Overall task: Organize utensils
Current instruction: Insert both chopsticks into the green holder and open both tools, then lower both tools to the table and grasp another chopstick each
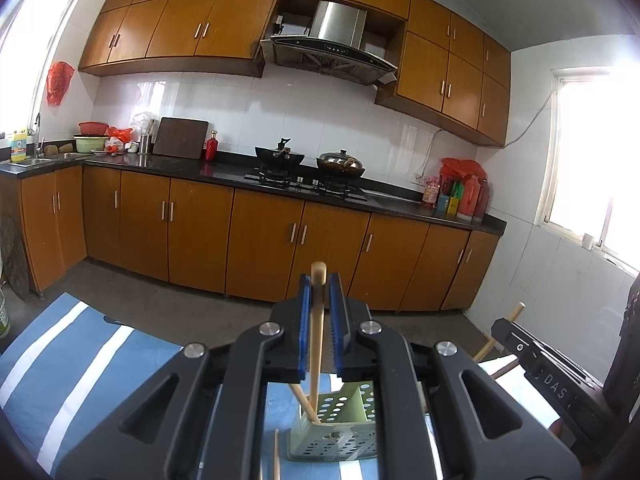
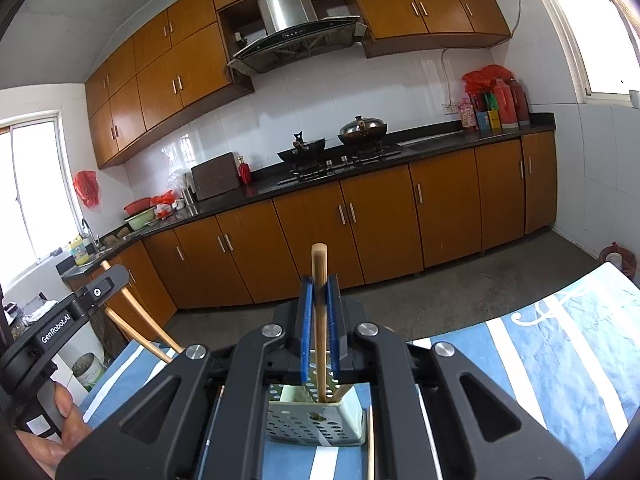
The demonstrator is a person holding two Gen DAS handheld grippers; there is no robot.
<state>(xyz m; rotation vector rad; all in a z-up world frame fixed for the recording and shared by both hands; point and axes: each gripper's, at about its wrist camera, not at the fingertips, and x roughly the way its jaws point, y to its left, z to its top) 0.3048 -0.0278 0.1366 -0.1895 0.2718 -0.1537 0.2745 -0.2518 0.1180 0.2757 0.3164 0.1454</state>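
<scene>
Chopsticks: one upright in each of my grippers, left and right, jaws nipped narrow on the shafts, tips inside the holder on the desk. I loosen both slowly, keeping them vertical, so neither tips out.

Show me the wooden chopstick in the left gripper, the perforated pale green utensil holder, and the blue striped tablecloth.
wooden chopstick [image 1: 318,320], left wrist view, shaft between the blue pads
perforated pale green utensil holder [image 2: 296,420], right wrist view, front wall
blue striped tablecloth [image 1: 80,360], left wrist view, bare blue stripe
</scene>
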